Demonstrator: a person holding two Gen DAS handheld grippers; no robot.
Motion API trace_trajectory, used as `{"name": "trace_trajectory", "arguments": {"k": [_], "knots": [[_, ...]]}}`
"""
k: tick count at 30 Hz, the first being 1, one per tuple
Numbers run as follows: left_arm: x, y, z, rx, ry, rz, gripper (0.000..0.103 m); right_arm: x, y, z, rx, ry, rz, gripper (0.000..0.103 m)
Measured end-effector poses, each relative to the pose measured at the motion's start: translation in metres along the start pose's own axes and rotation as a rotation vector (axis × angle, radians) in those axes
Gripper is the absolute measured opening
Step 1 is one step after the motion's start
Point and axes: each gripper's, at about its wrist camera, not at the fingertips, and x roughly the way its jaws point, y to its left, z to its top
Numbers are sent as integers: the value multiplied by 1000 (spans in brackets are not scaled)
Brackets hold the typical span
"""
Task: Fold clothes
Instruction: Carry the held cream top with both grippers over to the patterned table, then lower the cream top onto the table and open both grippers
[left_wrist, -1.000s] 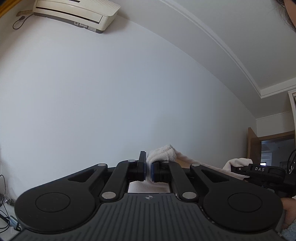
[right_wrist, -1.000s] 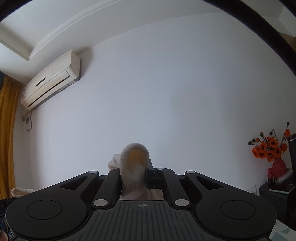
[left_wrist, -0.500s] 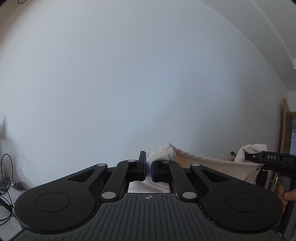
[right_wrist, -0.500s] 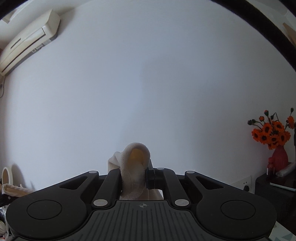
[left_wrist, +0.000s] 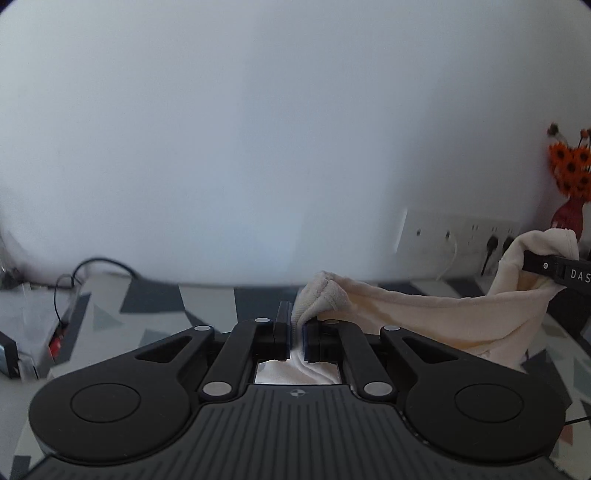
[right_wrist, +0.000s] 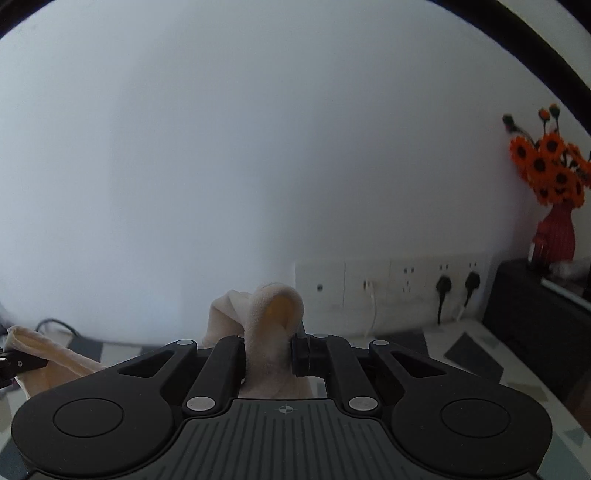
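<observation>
Cream garment (left_wrist: 424, 314) | hung between both | left hand-held gripper (left_wrist: 297, 338) pinched one edge | right hand-held gripper (right_wrist: 286, 354) pinched the other

Far white wall (right_wrist: 258, 147) with a socket strip (right_wrist: 391, 284) holding two black plugs (right_wrist: 458, 284), orange flowers (right_wrist: 550, 166) in a red vase (right_wrist: 556, 236) far right, black cable (left_wrist: 96, 266) far left on the geometric-patterned worktop (left_wrist: 155, 310).

Cream garment (left_wrist: 424, 314), soft terry-like knit with a stitched hem. One corner bunches in the jaws of the left gripper (left_wrist: 295, 338), another loops up through the right gripper (right_wrist: 286, 354). The cloth between them sags in a shallow curve above the patterned tabletop (left_wrist: 155, 306).
</observation>
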Motion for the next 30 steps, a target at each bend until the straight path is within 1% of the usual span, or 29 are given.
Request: {"name": "trace_trajectory", "arguments": {"k": [1,4,5,6,7,8,9,11,12,13,14,15,17,20,22,26,29,30], "knots": [[12,-4,-5,8,36,6,7,13,2,-4,-2,25,-4,7],[36,-17,-21,31,123,29,18,50,6,-16,-7,99,-13,7],[36,-18,-28,40,141,44,30,58,5,-20,-8,116,-11,8],[36,-16,-33,50,160,59,43,65,3,-23,-7,132,-6,9],[37,-8,-32,54,173,69,50,74,-1,-26,-5,143,0,14],[34,-7,-34,55,183,73,60,82,-5,-27,-4,155,7,24],[36,-7,-29,51,192,77,66,89,-7,-22,-6,173,10,33],[42,-2,-15,32,206,88,70,99,-3,-18,-16,219,7,73],[36,4,-14,11,209,95,74,105,-5,-17,-15,244,12,81],[29,11,-14,-9,213,101,77,111,-7,-16,-11,268,20,84],[22,17,-13,-29,216,108,81,114,-9,-15,5,289,40,85],[16,23,-13,-50,219,115,83,116,-11,-13,22,310,60,85],[-3,38,-15,-109,227,139,85,119,-17,-10,68,346,93,93],[-29,53,-26,-207,242,177,86,126,-34,-6,184,397,109,93],[-45,55,-38,-249,260,188,86,131,-46,-3,272,433,113,93],[-59,44,-68,-256,331,231,90,139,-71,2,445,500,122,93],[-70,36,-91,-262,384,264,91,125,-79,3,513,509,167,93],[-74,33,-98,-263,402,275,91,118,-80,4,503,504,185,93]]}}
